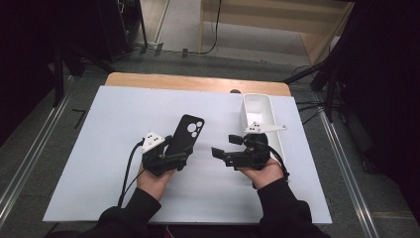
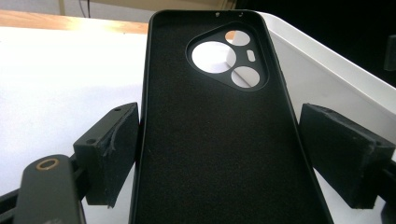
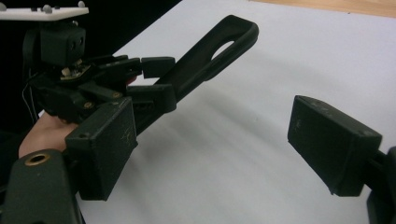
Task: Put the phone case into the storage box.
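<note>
The left claw (image 1: 179,157) pinches a black soft-lined phone case with a triangular camera cut-out (image 1: 184,135) by its lower end, one jaw pressed on each long edge. In the left gripper view the case (image 2: 219,135) runs straight up between the two pads, its matte inner face towards the camera and the cut-out at the far end. In the high view the case slants away from the person's left hand (image 1: 153,179), over the middle of the pale, white-covered surface (image 1: 99,163). From the right gripper view the case (image 3: 210,56) looks lifted and tilted, its camera end raised above the covering; whether its lower end touches down I cannot tell.

The right claw (image 1: 225,146) stands spread with nothing between its jaws. It points sideways towards the case and sits near it, with a clear gap between them. In the right gripper view its two black pads frame bare white surface (image 3: 243,154), and the left claw (image 3: 156,77) appears farther off, clamped on the case. The person's right hand (image 1: 265,173) holds this gripper just beside a white rectangular plastic tray (image 1: 256,106), which lies along the surface's right side.
</note>
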{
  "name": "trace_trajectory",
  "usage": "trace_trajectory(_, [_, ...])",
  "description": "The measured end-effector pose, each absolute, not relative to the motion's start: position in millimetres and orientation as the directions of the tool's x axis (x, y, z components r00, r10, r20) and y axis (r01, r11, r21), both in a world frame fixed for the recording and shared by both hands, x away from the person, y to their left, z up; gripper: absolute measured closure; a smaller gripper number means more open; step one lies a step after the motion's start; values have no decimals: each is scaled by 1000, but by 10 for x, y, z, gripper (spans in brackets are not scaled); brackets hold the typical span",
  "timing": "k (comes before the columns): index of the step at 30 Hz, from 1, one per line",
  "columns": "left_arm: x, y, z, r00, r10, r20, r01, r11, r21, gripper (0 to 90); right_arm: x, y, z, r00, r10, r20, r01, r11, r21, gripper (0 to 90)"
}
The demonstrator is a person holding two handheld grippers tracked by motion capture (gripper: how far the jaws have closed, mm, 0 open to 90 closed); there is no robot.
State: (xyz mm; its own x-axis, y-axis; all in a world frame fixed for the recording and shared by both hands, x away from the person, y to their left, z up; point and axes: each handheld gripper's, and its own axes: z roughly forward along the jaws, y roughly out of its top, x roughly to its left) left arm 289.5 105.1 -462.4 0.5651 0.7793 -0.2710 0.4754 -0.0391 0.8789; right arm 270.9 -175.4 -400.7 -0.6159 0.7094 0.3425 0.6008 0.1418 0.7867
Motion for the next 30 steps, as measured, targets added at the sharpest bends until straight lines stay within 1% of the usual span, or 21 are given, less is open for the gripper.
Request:
trace_trajectory(7, [2863,1011,-4628,571,775,-271,474,-42,880,142,2813,-1713,-3988,-601,719,349,607,127,785,140])
trace_trajectory(13, [2851,993,-4635,580,770,-267,466,-45,884,142,2908,-1701,-3995,-587,714,381,626,103,773,140])
trace_trajectory(16, [2847,971,-4653,579,768,-274,478,-47,877,142,2949,-1699,-3996,-580,716,388,635,100,766,143])
trace_trajectory(19, [2841,962,-4654,583,769,-262,473,-58,879,142,2991,-1696,-4001,-570,716,403,646,87,759,143])
trace_trajectory(30, [2827,952,-4649,584,769,-259,466,-57,883,142,3155,-1661,-4032,-559,718,415,664,88,743,143])
